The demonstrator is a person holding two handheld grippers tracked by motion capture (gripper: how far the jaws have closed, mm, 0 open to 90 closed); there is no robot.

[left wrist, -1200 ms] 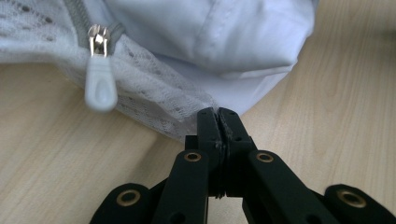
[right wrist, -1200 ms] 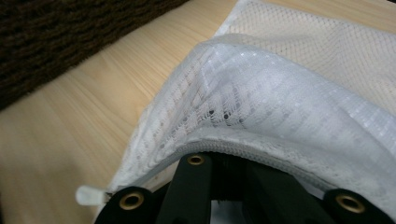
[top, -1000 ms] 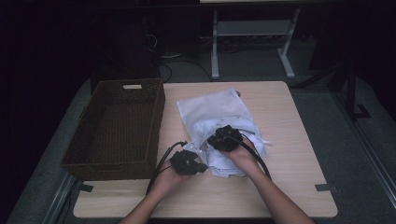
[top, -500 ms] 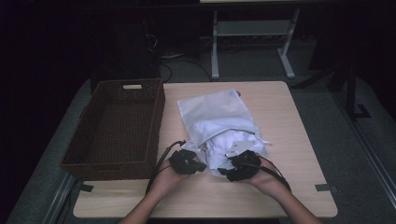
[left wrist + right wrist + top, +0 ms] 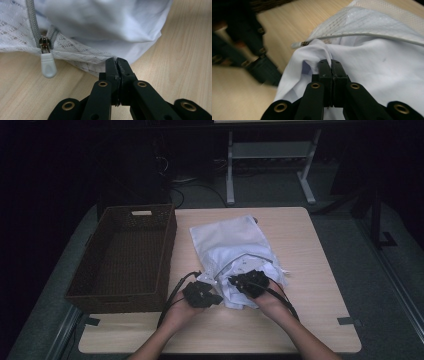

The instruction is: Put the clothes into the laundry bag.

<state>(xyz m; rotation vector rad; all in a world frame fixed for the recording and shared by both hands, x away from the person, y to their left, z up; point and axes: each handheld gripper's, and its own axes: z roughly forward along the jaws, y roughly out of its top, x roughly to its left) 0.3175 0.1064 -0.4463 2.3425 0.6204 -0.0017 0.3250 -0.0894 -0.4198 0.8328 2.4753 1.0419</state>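
Dim all round, the room leaves only the pale wooden table [image 5: 310,270] lit, with a metal stand [image 5: 270,165] on the floor behind it. Near the table's front edge lies a white mesh laundry bag [image 5: 227,237], its open end toward the person, and a white cloth [image 5: 240,272] spills out of that opening.

Along the bag's mouth runs a grey zipper [image 5: 32,22], its white pull tab [image 5: 48,65] lying flat on the wood in the left gripper view. The left gripper [image 5: 116,60] has its jaws pressed together on the lacy edge of the bag, just beside that tab; in the high view it sits at the bag's near left corner.

The right gripper [image 5: 330,62] has just been closing, and its jaws now pinch a raised fold of the white cloth, right below the zipper line. In the high view it rests on the cloth at the bag's mouth, close beside the left gripper but not touching it.

To the left of the bag stands a dark brown wicker basket [image 5: 102,292], close beside the left gripper's trailing cable.
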